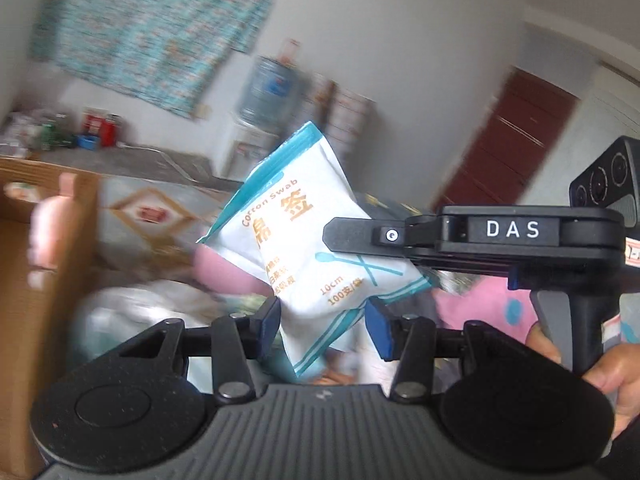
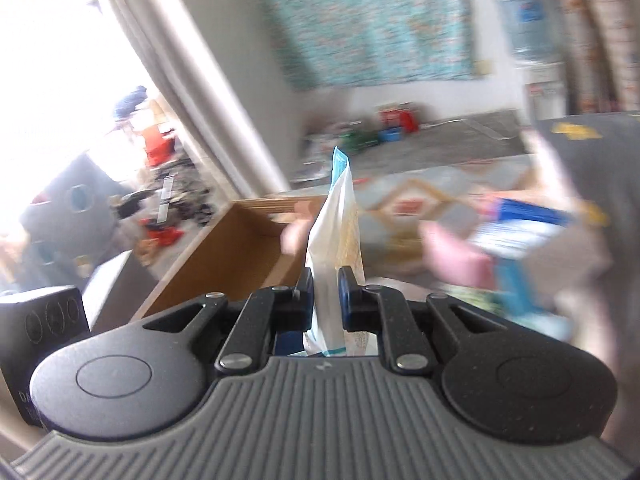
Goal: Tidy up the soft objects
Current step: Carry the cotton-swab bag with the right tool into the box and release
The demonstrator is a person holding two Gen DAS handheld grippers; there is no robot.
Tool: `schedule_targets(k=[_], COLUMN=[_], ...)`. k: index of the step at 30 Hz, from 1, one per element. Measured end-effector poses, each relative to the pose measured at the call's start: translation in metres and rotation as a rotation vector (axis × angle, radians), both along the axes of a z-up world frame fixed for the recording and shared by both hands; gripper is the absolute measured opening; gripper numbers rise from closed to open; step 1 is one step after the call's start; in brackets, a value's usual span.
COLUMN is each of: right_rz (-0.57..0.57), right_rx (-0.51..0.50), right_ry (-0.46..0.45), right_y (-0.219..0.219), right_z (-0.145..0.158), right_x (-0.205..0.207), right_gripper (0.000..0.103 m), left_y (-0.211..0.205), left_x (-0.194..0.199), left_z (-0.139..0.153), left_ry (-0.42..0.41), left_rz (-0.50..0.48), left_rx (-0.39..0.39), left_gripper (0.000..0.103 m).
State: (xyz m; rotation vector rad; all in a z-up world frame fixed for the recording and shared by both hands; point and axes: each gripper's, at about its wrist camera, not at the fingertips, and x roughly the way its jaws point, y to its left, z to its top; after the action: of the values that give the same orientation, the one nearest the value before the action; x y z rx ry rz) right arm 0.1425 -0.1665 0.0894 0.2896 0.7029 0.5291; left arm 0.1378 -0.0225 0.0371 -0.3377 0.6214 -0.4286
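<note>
A white and teal cotton swab bag (image 1: pixel 304 232) hangs tilted in the air between both grippers. My right gripper (image 1: pixel 332 236) reaches in from the right and is shut on the bag's middle. In the right wrist view the bag (image 2: pixel 336 220) stands edge-on, pinched between the right gripper's (image 2: pixel 326 284) blue pads. The bag's lower corner sits between the pads of my left gripper (image 1: pixel 324 324), which touch its edges on both sides. The left gripper's camera block (image 2: pixel 44 320) shows at the lower left. An open cardboard box (image 1: pixel 40 280) lies to the left and below.
The box (image 2: pixel 240 248) holds a blurred pink soft thing (image 1: pixel 48 224). Pink items (image 2: pixel 456 256), a blue and white pack (image 2: pixel 520 232) and a dark grey cloth (image 2: pixel 592 160) lie on a patterned mat (image 1: pixel 152 216). A hand (image 1: pixel 600 368) grips the right handle. A water dispenser (image 1: pixel 272 92) stands by the wall.
</note>
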Motion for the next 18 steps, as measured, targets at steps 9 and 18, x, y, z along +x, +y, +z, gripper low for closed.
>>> schedule_targets(k=[9, 18], right_rz=[0.185, 0.179], right_rx=[0.085, 0.067], right_ry=[0.166, 0.372], right_y=[0.166, 0.287], right_z=[-0.028, -0.096], right_x=[0.099, 0.192], right_gripper=[0.011, 0.011], left_y=[0.135, 0.225], left_x=[0.018, 0.064], left_z=[-0.005, -0.037], left_ry=[0.077, 0.177], left_rz=[0.342, 0.558], left_rx=[0.051, 0.112], left_gripper=[0.048, 0.048])
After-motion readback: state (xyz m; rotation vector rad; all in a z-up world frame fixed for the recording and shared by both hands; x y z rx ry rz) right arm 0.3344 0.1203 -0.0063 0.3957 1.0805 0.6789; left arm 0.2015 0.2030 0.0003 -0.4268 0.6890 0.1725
